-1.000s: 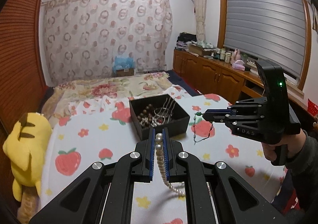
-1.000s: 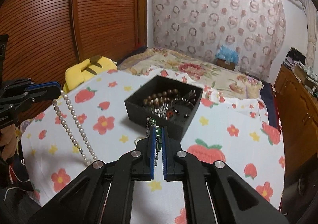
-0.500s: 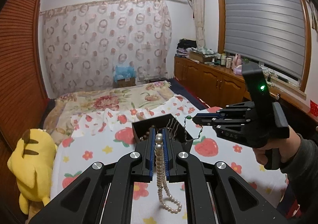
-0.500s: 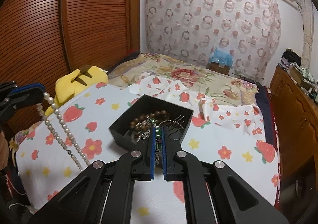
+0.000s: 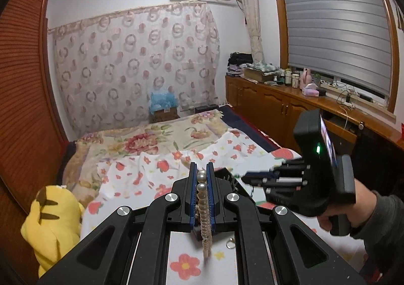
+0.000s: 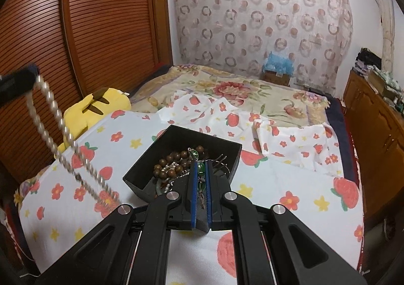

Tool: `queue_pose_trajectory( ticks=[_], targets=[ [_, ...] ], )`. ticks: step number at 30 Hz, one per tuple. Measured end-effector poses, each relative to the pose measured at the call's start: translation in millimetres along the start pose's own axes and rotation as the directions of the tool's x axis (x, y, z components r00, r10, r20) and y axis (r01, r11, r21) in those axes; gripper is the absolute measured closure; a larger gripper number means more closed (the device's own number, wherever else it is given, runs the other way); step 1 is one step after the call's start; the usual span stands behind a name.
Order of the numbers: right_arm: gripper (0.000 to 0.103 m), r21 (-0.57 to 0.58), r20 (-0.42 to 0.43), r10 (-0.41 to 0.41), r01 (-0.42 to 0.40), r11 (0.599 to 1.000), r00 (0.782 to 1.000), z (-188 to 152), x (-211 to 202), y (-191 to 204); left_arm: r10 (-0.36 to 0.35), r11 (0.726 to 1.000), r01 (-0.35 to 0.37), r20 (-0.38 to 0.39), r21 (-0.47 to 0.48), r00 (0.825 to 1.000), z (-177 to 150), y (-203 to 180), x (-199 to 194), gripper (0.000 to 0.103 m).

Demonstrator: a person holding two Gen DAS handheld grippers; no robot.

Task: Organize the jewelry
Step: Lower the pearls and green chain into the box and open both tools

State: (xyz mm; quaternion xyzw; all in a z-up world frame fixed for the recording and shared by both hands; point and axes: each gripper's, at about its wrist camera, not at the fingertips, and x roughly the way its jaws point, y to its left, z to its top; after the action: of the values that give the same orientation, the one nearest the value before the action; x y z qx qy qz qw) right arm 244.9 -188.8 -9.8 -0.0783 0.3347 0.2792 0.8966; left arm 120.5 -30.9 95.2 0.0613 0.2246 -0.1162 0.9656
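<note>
Left gripper [image 5: 201,173] clamped on pearl necklace [image 5: 203,211]; right gripper [image 6: 201,171] clamped on green-bead chain [image 6: 200,181] over black box [image 6: 227,151].

Left gripper [image 5: 201,176] clamped shut, right gripper [image 6: 200,173] clamped shut

Below my tongs is the bed [image 6: 290,98], with a strawberry sheet [image 6: 290,184] over its near part. A black box [image 6: 202,138] sits on the sheet; a yellow plush [image 6: 98,105] lies at the bed's left edge.
</note>
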Motion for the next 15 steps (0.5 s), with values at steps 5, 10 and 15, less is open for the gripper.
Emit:
queue_pose_trajectory(
  ticks=[5, 10, 15],
  targets=[
    [0.096, 0.01, -0.014, 0.007, -0.007, 1.0, 1.0, -4.4, 10.3, 0.1, 0.004, 1.0, -0.004, 0.0, -0.009, 1.0, 16.9, 3.0, 7.0, 0.096],
    [0.096, 0.014, -0.025, 0.019, -0.019, 1.0, 1.0, -9.3, 19.0, 1.7, 0.013, 1.0, -0.013, 0.009, -0.013, 1.0, 36.0, 4.9, 14.3, 0.096],
    [0.096, 0.018, -0.038, 0.032, -0.031, 0.999, 0.999, -16.1, 24.8, 2.0, 0.037, 0.999, -0.037, 0.032, 0.01, 0.999, 54.4, -2.8, 16.2, 0.096]
  ],
)
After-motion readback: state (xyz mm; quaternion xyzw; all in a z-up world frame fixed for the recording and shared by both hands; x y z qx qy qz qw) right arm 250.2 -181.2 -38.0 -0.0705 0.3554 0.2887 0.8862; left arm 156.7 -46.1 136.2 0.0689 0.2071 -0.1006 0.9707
